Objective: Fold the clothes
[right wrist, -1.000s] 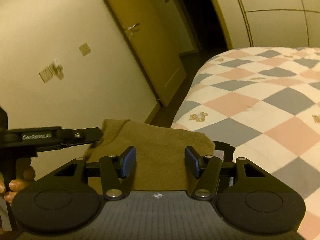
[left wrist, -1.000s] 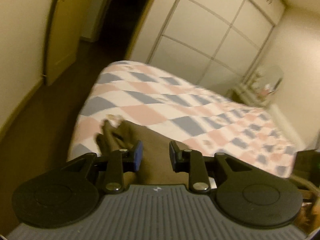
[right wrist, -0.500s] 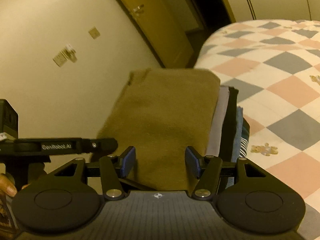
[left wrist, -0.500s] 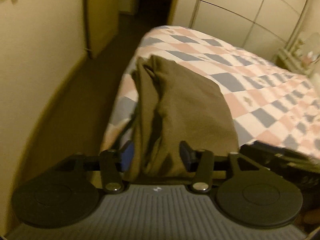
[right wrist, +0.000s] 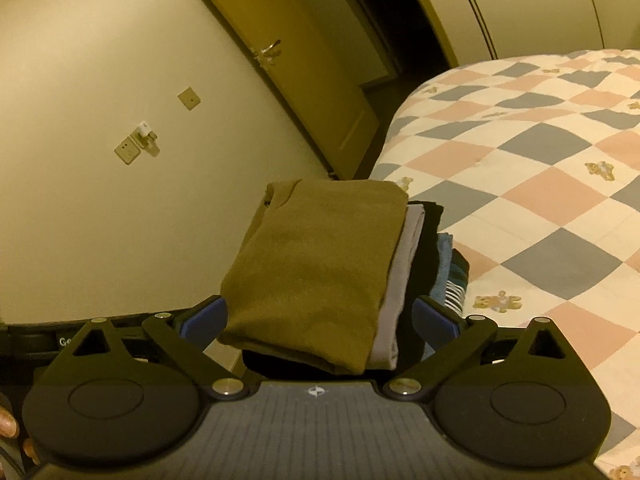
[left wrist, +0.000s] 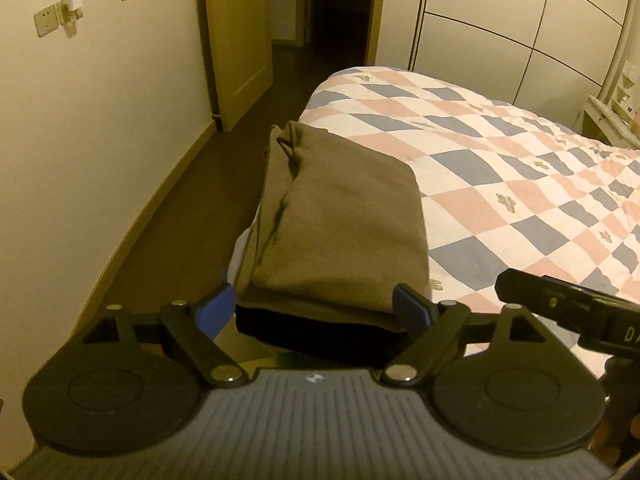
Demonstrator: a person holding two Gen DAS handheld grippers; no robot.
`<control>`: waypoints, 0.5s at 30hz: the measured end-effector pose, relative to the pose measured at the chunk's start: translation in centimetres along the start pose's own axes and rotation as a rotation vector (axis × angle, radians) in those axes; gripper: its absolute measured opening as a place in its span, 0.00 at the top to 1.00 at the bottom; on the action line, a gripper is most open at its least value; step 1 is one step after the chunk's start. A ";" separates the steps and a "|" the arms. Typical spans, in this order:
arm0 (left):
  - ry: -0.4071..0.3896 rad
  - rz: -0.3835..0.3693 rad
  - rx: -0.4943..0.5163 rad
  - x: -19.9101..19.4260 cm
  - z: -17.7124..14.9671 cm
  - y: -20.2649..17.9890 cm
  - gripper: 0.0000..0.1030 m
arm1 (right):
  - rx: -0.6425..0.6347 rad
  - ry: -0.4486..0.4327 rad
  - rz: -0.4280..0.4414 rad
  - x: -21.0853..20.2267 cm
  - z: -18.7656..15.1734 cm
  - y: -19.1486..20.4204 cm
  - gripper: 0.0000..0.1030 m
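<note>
Jaws of the left gripper (left wrist: 323, 307) are spreading apart and already stand wide; the near end of a folded olive-brown garment (left wrist: 340, 216) lies in the gap between the blue pads (left wrist: 218, 307), which do not press on it. In the left wrist view that garment tops a stack at the corner of the bed (left wrist: 520, 168), running from 6 o'clock up toward 12, with a dark folded piece (left wrist: 312, 336) directly beneath its near edge. Its long side toward 9 o'clock shows loose creased layers. At 3 o'clock a black part of the right gripper (left wrist: 568, 312) reaches in over the checked quilt. A door (left wrist: 236, 40) stands open at 11 o'clock, with wall sockets (left wrist: 60, 16) at 10 o'clock and wardrobe panels (left wrist: 500, 32) at 1 o'clock.

From the right wrist view, the right gripper (right wrist: 318, 318) is also opening, near its widest, and grips nothing: the stack's near end sits between its pads (right wrist: 202, 318) without contact that can be made out. The olive-brown garment lies on top, and toward 3 o'clock the edges of the pile of folded clothes (right wrist: 432, 264) below it show: grey, black, blue and a striped piece. This stack rests on the bed's corner, the quilt spreading toward 2 o'clock. Fingertips of a hand (right wrist: 8, 428) show at 8 o'clock.
</note>
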State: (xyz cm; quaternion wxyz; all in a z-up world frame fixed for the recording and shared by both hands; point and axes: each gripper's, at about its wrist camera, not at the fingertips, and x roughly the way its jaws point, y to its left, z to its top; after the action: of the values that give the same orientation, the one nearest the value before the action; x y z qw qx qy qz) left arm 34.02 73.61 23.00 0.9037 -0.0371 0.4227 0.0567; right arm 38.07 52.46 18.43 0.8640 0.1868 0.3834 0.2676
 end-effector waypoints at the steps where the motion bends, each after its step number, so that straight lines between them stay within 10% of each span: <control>1: -0.002 0.008 -0.003 -0.3 -0.2 -0.4 0.16 | -0.002 0.000 0.000 -0.4 0.0 -0.2 0.01; 15: 0.007 0.118 -0.071 -2.3 -2.6 -5.1 0.01 | -0.080 0.052 0.003 -4.5 -0.1 -3.0 0.01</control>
State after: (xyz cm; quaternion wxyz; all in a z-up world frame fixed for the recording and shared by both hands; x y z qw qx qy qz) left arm 31.22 68.05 23.22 0.8955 -0.0444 0.4249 0.1250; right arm 36.41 47.41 19.25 0.8600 0.1458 0.3946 0.2889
